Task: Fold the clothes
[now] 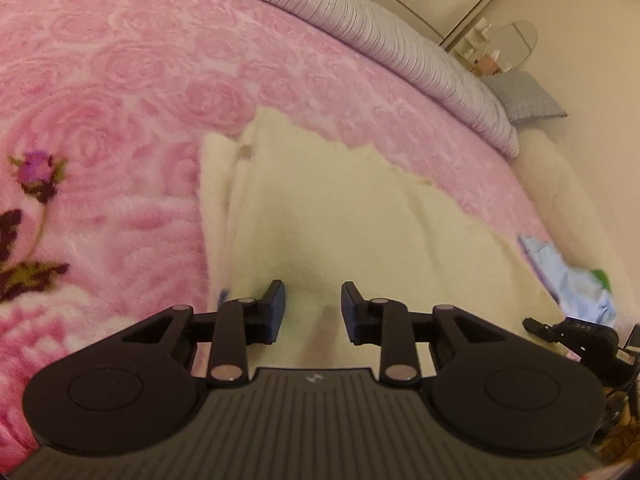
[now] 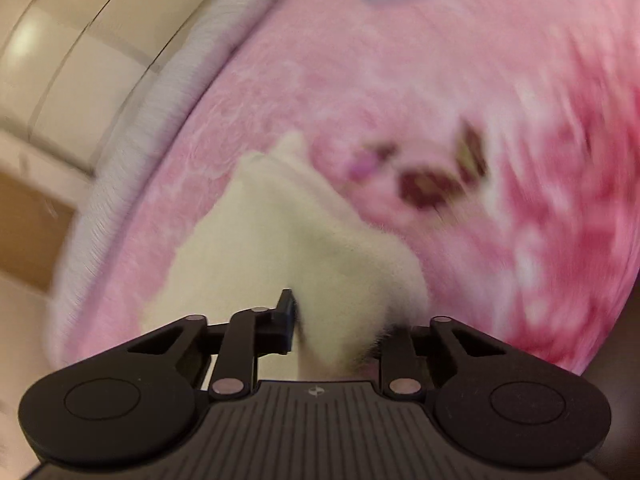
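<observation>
A cream fleecy garment [image 1: 320,216] lies spread on the pink rose-patterned blanket [image 1: 120,92]. My left gripper [image 1: 313,312] is open just above the garment's near part, with nothing between its fingers. In the blurred right wrist view, my right gripper [image 2: 334,322] is shut on a bunched fold of the cream garment [image 2: 276,236]. The cloth covers its right finger; only the left fingertip [image 2: 287,306] shows. The garment trails away from it over the pink blanket [image 2: 400,80].
A striped grey-lilac duvet [image 1: 400,44] runs along the blanket's far edge, with a grey pillow [image 1: 524,96] beyond it. A light blue cloth [image 1: 568,280] lies at the right. Cupboards [image 2: 72,52] stand behind the bed.
</observation>
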The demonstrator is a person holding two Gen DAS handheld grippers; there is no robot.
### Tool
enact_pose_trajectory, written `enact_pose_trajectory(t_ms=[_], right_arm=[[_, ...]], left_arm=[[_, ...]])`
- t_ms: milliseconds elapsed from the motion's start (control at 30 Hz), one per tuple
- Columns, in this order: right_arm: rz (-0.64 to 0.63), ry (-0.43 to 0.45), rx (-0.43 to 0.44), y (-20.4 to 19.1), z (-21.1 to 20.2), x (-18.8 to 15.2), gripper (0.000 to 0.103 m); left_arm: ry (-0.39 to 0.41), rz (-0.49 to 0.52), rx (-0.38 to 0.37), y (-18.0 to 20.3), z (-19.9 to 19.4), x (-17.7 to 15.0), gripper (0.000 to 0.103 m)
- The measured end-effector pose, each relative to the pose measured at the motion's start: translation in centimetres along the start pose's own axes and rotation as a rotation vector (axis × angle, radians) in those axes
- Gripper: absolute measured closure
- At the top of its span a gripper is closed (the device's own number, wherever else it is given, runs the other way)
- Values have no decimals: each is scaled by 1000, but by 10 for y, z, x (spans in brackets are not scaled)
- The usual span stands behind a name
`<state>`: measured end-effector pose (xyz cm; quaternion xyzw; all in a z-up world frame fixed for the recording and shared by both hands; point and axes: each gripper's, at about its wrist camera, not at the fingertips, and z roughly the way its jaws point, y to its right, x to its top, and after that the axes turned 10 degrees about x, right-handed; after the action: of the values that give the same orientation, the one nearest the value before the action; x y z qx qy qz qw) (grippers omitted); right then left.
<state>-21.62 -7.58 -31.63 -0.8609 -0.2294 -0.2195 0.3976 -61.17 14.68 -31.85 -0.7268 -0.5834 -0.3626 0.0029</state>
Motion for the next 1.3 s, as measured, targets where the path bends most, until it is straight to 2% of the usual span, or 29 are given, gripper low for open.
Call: enact_pose_trajectory(t_ms=[100,133,200,267,367,400,467,500,533,600,700,800,900,967,1000,1033,1100,1200,1300], right_arm=[[-555,100,-74,-88,-9,-31,84],[-701,109,-64,-111,-10,-49,88],[-968,108,-23,-153,-9,-87,88],[-1095,65,38,-173,-3,-119,88],[-1174,-75,106,-183,13,-156,83],[-1194,-119,120,-184,18,-165,76],[-1239,-151,146,-185,18,-179,51],[-1256,-167,161,-185,14,-184,34],[-1250,-189,188,-184,11,-184,30],[-1220,-208,249,-178,-2,-179,30],[-1096,-218,330,-164,-20,-152,31],[-788,-168,393,-137,-38,-103,33],[-372,-127,353,-101,-29,-46,33],[-82,-152,287,-64,-9,-25,42],[53,-173,260,-45,2,-19,50],[158,-188,249,-29,12,-16,57],[309,-225,242,-9,31,-17,61],[437,-254,271,3,47,-25,64],[446,-260,280,1,52,-24,64]], left_arm=[[-4,-71,-55,-14,-10,0,77],[-5,-100,-73,-18,-13,-1,77],[-6,-160,-108,-27,-19,-3,77],[-11,-218,-145,-37,-23,-7,77],[-11,-269,-177,-44,-30,-14,76],[-14,-285,-188,-46,-32,-16,76],[-21,-315,-206,-49,-34,-20,74],[-23,-329,-214,-50,-35,-22,74],[-28,-342,-220,-51,-35,-24,74],[-36,-368,-234,-49,-34,-26,73],[-45,-390,-269,-41,-29,-25,65],[-55,-393,-306,-31,-19,-22,62],[-75,-403,-337,-18,0,-15,58],[-92,-411,-356,-11,15,-11,55],[-101,-416,-365,-7,22,-9,54],[-106,-419,-369,-4,29,-7,54],[-118,-421,-382,2,42,-3,53],[-145,-398,-381,12,60,4,50],[-168,-349,-376,25,73,11,47]])
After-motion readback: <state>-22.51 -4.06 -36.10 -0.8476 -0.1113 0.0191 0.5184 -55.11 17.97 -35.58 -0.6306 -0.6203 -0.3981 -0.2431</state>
